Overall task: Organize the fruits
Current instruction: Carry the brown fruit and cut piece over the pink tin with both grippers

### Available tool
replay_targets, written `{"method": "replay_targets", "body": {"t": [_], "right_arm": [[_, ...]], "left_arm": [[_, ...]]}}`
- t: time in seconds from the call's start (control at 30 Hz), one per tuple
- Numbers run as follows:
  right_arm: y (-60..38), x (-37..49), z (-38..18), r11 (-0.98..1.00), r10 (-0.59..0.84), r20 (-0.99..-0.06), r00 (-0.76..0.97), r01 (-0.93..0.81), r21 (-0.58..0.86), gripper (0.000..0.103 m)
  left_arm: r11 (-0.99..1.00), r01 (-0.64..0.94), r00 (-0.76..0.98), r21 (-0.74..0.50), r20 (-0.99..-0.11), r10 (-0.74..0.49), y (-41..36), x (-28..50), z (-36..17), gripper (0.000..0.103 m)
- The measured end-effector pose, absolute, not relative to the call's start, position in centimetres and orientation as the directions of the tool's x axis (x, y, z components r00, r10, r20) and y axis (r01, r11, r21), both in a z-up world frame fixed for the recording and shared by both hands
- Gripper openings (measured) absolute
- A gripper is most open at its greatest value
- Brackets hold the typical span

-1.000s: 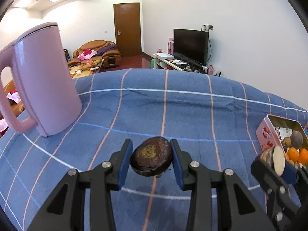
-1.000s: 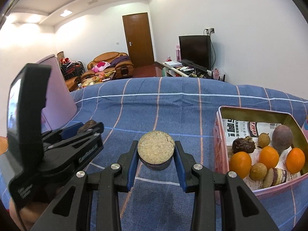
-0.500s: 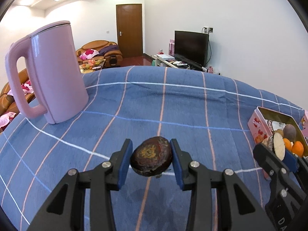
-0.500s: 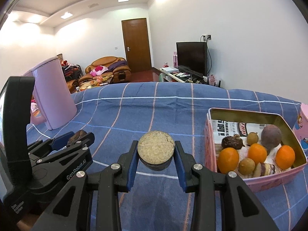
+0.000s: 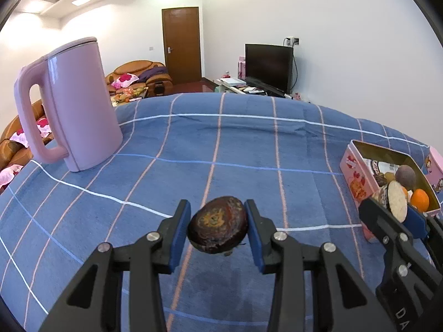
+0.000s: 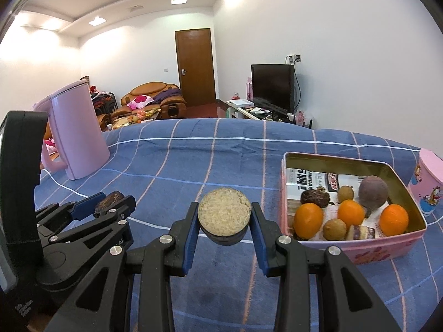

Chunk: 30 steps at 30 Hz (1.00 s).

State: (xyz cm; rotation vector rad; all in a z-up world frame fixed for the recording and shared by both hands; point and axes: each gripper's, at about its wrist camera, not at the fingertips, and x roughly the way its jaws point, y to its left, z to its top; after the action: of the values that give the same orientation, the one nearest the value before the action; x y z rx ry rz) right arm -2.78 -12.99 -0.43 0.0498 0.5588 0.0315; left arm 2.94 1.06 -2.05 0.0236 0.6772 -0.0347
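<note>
At the far left, a pink kettle (image 5: 74,105) is seen standing upright on the blue checked cloth (image 5: 249,144), well apart from everything else. To the right of it, the left gripper (image 5: 218,225) is held above the cloth, and its blue pads are pressed on both sides of a dark brown wrinkled fruit (image 5: 218,224), which is lifted clear of the surface. In the right wrist view the same left gripper (image 6: 106,203) is seen from the side, with the dark fruit (image 6: 109,199) kept between its fingers.

Further right, the right gripper (image 6: 224,217) is closed narrowly on a halved fruit (image 6: 224,215); the pale, grainy cut face is turned towards the camera and the dark rind is gripped by the pads.

At the right, a pink tin box (image 6: 387,249) is placed on the cloth. Inside it, three oranges (image 6: 308,220), two small brown round fruits (image 6: 335,229), a purple round fruit (image 6: 373,191) and a dark wrinkled fruit (image 6: 315,197) are laid on printed paper. A pink cup (image 6: 429,182) with a cartoon picture is seen just beside the box, at its far right.
</note>
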Motion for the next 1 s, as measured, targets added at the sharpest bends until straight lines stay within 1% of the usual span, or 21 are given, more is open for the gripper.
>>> {"method": "replay_targets", "body": {"t": [0.3,1.0], "right_arm": [[-14.3,-3.7,-0.3,0.999,0.024,-0.527,0.850,0.001,0.046,0.038],[-19.7,-5.2,-0.1,0.998,-0.025,-0.522,0.853,0.051,0.035,0.038]], "left_arm": [[0.997,0.077,0.784,0.026,-0.619,-0.044,-1.3,1.9,-1.9,0.041],[0.989,0.144,0.775,0.011,-0.622,-0.106,-6.7,0.9,-1.8,0.041]]}}
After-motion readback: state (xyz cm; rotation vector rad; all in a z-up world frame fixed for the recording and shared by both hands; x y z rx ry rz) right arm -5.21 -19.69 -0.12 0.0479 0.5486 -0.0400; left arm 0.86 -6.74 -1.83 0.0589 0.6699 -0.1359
